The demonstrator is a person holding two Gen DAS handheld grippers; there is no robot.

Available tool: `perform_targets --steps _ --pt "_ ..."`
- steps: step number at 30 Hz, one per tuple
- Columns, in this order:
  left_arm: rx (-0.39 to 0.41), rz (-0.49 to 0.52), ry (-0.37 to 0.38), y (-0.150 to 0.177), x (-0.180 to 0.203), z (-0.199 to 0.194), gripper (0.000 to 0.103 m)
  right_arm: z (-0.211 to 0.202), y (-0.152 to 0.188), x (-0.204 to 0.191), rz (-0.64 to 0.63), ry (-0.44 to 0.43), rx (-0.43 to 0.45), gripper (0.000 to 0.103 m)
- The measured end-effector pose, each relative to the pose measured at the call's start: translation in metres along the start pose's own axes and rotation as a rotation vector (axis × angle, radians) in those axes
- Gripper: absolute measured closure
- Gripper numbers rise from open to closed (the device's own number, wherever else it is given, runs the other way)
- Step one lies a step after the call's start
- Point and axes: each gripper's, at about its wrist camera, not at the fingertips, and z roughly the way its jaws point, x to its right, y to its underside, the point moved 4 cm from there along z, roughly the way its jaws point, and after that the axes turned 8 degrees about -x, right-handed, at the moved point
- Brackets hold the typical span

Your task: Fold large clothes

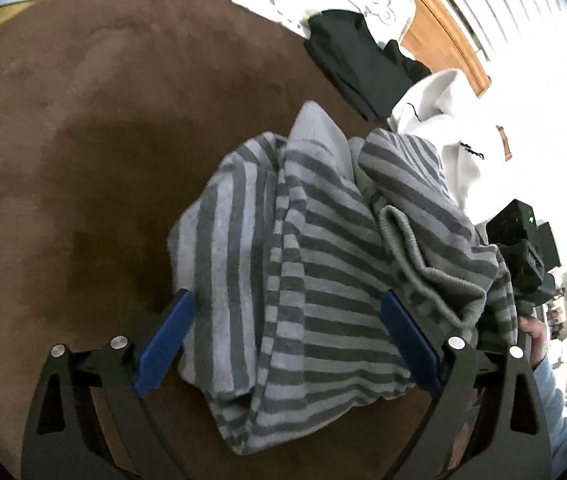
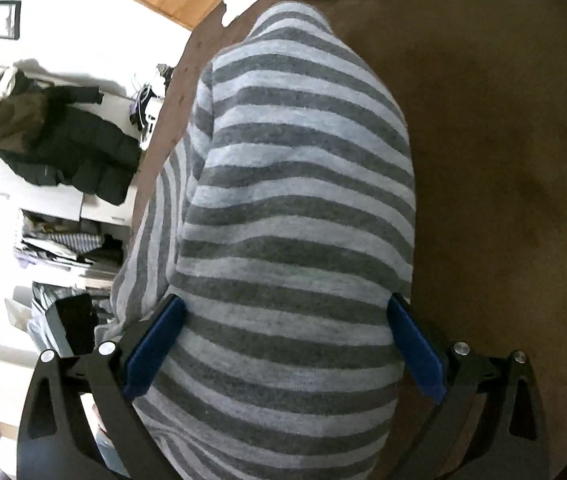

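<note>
One striped sweater (image 1: 307, 264) is lying bunched on the brown worktop (image 1: 83, 140), beside one black garment (image 1: 355, 68). Left tool (image 1: 287, 320) and right tool (image 2: 283, 328) are gaping wide, gripping nothing; bare worktop is stretching leftward.

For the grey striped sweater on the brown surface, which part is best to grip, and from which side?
Probably the ribbed cuff of the striped sweater. It lies on top of the bundle, thick and rolled, so the open left gripper can likely pinch it from above without catching the layers beneath.

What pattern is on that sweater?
Light and dark grey stripes on the sweater, clearest in the right wrist view.
</note>
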Motion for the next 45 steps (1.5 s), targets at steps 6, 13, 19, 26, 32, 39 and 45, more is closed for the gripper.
perform_targets --steps 6,13,19,26,32,39,45 --pt "-0.046 -0.052 0.051 0.003 -0.011 0.024 0.009 0.016 -0.004 -0.011 -0.038 0.070 -0.024 0.004" --pt "-0.071 0.013 0.000 0.002 -0.002 0.035 0.007 0.029 -0.005 -0.021 -0.054 0.113 -0.016 0.004" --pt "-0.058 0.020 -0.044 0.003 0.006 0.037 0.007 0.032 0.000 -0.024 -0.074 0.134 -0.014 0.004" --pt "-0.066 0.036 0.000 0.007 0.023 0.044 0.058 0.030 0.004 -0.032 -0.110 0.196 0.012 0.017" --pt "0.016 0.069 -0.042 0.013 0.036 0.036 0.068 0.020 0.014 -0.037 -0.144 0.138 0.113 0.034" --pt "0.113 0.137 -0.073 0.011 0.068 0.008 0.074 0.004 0.018 -0.048 -0.204 0.141 0.169 0.046" --pt "0.156 0.173 -0.103 0.006 0.086 -0.011 0.077 -0.010 0.019 -0.072 -0.267 0.160 0.191 0.050"
